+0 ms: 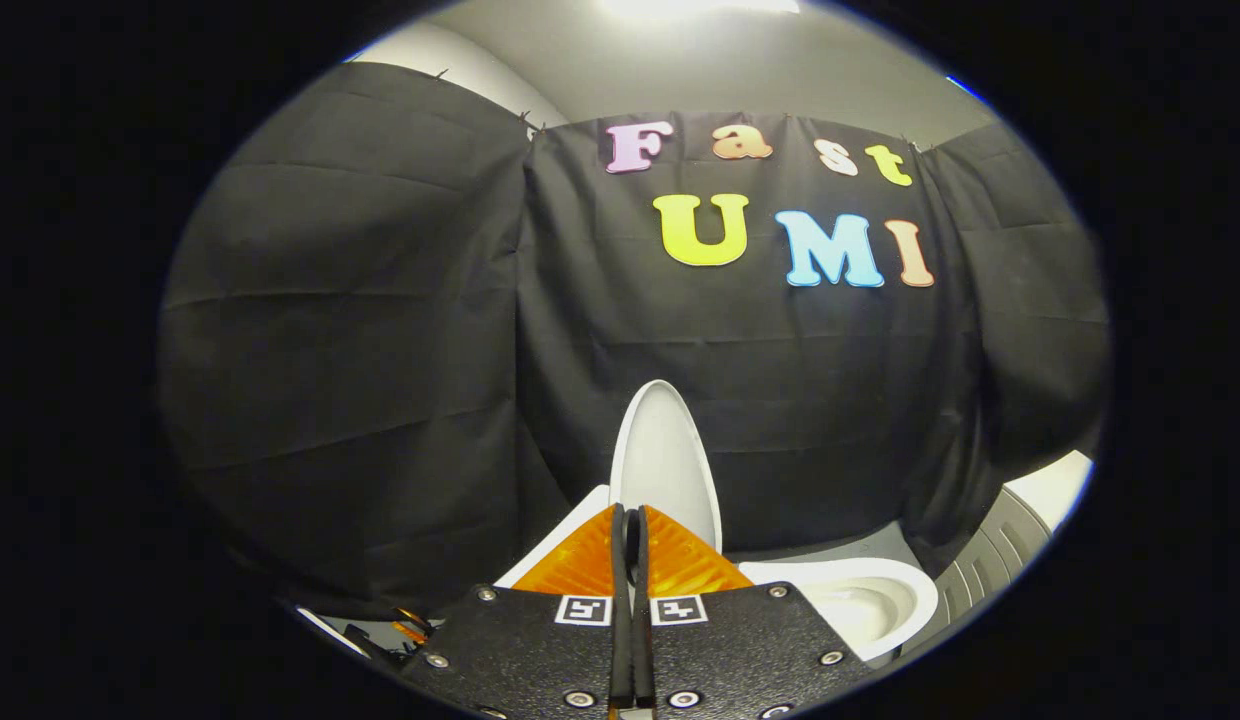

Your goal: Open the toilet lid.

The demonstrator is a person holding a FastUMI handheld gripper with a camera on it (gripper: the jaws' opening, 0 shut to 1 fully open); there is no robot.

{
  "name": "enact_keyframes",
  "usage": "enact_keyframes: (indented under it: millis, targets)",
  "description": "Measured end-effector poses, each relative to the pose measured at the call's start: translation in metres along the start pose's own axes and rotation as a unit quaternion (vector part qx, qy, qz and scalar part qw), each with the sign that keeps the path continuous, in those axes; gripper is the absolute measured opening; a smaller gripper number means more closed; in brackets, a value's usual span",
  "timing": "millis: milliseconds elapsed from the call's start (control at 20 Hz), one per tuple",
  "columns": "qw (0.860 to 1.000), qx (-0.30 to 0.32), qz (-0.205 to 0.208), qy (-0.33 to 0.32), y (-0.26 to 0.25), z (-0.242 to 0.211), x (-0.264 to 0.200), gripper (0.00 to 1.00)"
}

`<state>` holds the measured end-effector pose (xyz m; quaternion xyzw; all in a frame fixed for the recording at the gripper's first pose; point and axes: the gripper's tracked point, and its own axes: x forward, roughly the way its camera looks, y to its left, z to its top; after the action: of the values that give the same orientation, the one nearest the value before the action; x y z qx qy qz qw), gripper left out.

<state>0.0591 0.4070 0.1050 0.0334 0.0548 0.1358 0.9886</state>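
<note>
The gripper (631, 515) has its fingers pressed together, nothing between them. Just beyond the tips the toilet lid (664, 460) stands raised and upright, its long axis vertical, its inner face turned this way. To its right the open bowl (860, 600) shows. Black cloth (380, 330) walls the booth behind, under a grey ceiling (680, 60).

Hanging in creased panels all around: black cloth wall (380, 330). Glowing overhead on pale ceiling (540, 60): bright light (695, 6).
</note>
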Motion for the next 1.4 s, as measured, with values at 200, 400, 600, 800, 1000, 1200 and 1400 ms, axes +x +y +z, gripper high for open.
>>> enact_keyframes:
  millis: [200,400,600,800,1000,1200,1400]
  targets:
    - [1.000,-0.006,0.006,0.001,0.006,-0.002,0.004,0.00]
    - [1.000,0.005,0.030,0.000,0.015,-0.005,0.013,0.00]
    - [0.999,0.021,0.033,0.003,0.029,-0.006,0.004,0.00]
    - [0.999,0.001,0.032,-0.002,0.017,-0.004,0.002,0.05]
    - [0.999,0.025,0.023,0.002,-0.009,0.000,-0.016,0.73]
    - [0.999,0.036,0.028,-0.030,-0.036,0.021,-0.039,0.97]
    - [0.998,0.025,0.023,-0.044,-0.058,0.036,-0.056,0.96]
